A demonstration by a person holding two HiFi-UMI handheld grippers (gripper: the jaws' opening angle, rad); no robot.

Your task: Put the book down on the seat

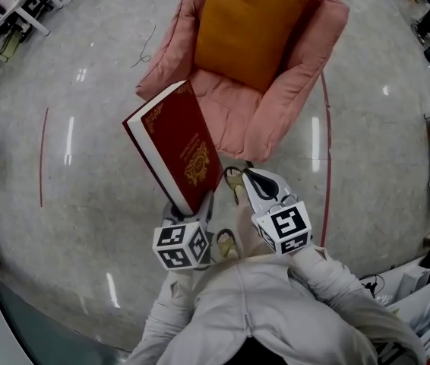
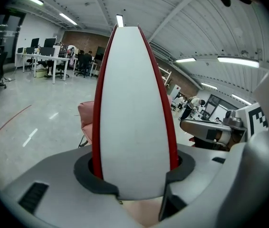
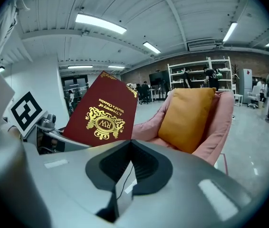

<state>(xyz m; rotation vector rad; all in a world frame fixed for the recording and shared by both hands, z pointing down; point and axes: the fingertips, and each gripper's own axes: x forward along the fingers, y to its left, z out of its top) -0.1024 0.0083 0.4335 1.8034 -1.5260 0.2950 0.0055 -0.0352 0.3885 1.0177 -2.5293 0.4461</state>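
**Inspector:** Left side first. What does the left gripper (image 1: 194, 207) hold?

**Assessor:** Its jaws are clamped on the lower end of the red book (image 1: 175, 144). The book stands tilted, cover up, just off the front left corner of the armchair (image 1: 310, 52). It is not on the seat (image 1: 226, 105). Whether it overhangs that arm I cannot fairly tell.

**Inspector:** Right gripper (image 1: 254, 182)?

**Assessor:** Jaws together with nothing between them, in front of the armchair, beside the book.

**Inspector:** Recommendation?

**Assessor:** Carry the book over the seat, ahead of the orange cushion (image 1: 253, 25). Lower it flat until the pad bears it, and only then release. The book is gripped at one end, so go slowly.
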